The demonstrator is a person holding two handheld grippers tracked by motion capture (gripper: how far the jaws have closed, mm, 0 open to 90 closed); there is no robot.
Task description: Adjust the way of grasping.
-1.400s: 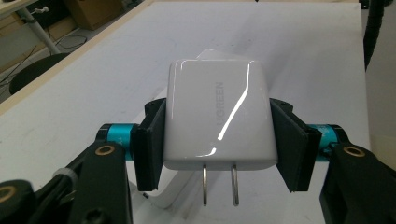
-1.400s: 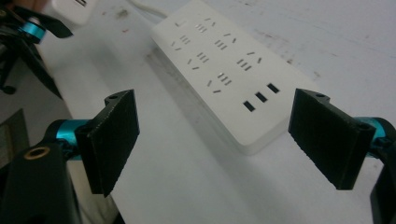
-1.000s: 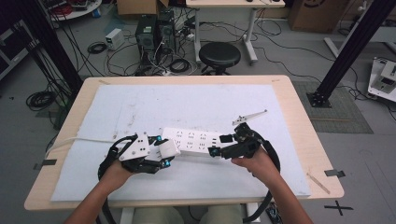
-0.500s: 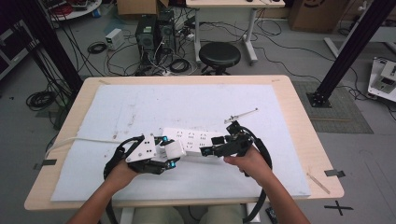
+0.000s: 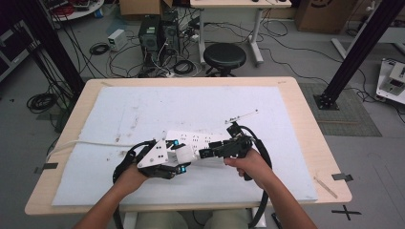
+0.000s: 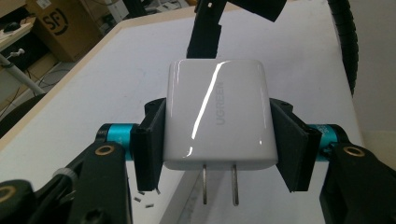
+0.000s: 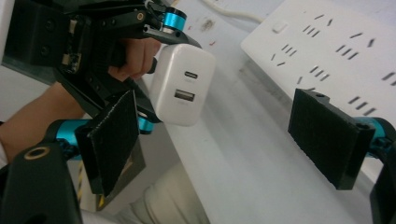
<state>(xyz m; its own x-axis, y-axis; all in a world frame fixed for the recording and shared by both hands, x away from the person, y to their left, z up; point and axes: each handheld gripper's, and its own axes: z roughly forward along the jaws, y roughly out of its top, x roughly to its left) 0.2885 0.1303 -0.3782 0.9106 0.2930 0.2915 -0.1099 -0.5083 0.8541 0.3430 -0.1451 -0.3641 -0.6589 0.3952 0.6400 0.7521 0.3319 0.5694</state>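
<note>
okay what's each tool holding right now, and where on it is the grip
The left tool clamps the white charger by its two side faces, prongs pointing back toward the hand. The right tool is open, holding nothing.

High view: above the near edge, facing forward and down over the whole table (image 5: 296, 102). Left gripper view: very close along its jaws onto the white charger (image 6: 217, 114), facing the far gripper. Right gripper view: close, facing back, sharing that charger (image 7: 182, 84) and the power strip (image 7: 336, 51).
</note>
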